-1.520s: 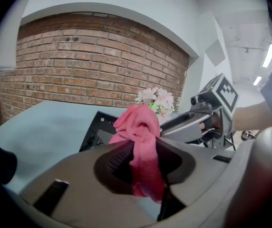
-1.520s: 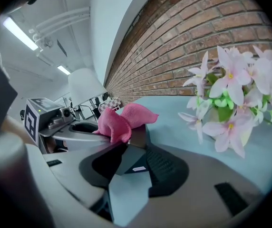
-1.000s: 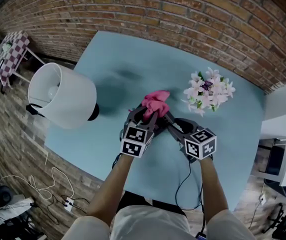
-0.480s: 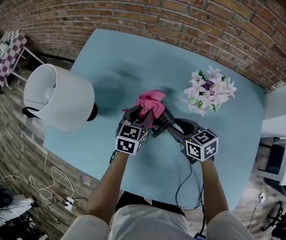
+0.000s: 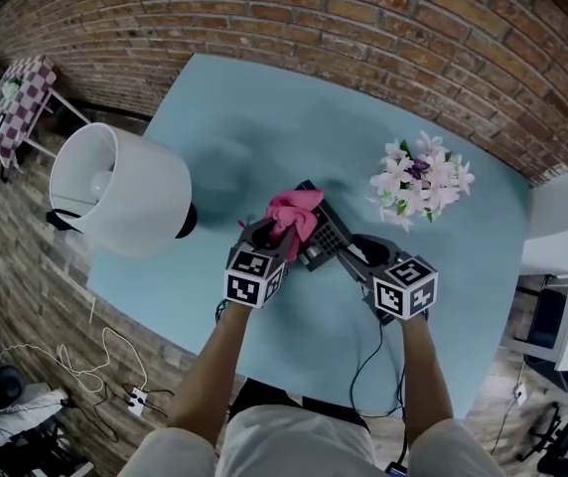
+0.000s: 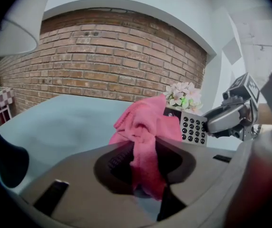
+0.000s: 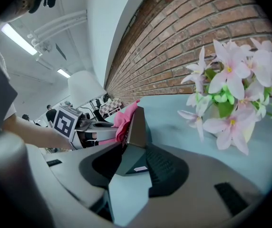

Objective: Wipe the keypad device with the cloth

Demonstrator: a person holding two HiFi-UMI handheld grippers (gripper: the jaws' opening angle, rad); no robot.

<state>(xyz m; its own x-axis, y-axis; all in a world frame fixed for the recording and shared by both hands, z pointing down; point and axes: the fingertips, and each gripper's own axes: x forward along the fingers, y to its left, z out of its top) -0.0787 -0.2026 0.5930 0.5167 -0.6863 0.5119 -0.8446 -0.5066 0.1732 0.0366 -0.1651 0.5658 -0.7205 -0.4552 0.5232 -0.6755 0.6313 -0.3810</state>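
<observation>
As my right gripper (image 5: 352, 254) is clamping the keypad device (image 5: 326, 237) steady, my left gripper (image 5: 276, 235) is pressing its pinched cloth (image 5: 294, 210) on from nine o'clock

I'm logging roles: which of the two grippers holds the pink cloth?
The left gripper, shut on the pink cloth; the right gripper instead clamps the keypad device.
</observation>
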